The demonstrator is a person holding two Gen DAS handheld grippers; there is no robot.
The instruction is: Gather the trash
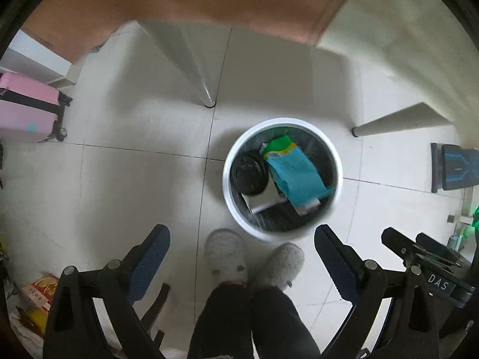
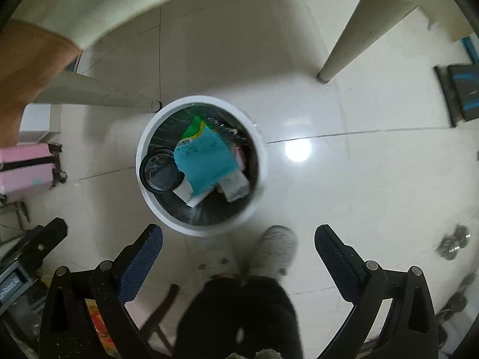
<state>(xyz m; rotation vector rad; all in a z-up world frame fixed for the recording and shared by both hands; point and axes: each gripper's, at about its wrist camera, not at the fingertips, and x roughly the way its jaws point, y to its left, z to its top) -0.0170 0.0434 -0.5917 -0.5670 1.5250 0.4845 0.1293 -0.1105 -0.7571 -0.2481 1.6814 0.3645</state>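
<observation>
A white round trash bin (image 1: 239, 209) (image 2: 149, 200) stands on the tiled floor below both grippers. It holds a blue and green packet (image 1: 295, 173) (image 2: 203, 158), a black cup lid (image 1: 250, 173) (image 2: 160, 175) and white paper (image 1: 263, 202) (image 2: 236, 187). My left gripper (image 1: 242, 249) is open and empty, above the floor just in front of the bin. My right gripper (image 2: 239, 243) is open and empty, also just in front of the bin. The right gripper's body shows at the right of the left wrist view (image 1: 431, 257).
The person's grey slippers (image 1: 226, 254) (image 2: 277, 248) and dark trousers are below the grippers. White table legs (image 1: 191, 68) (image 2: 341, 48) stand behind the bin. A pink suitcase (image 1: 27, 110) (image 2: 25, 167) is at left. A dark box (image 1: 458, 167) lies at right.
</observation>
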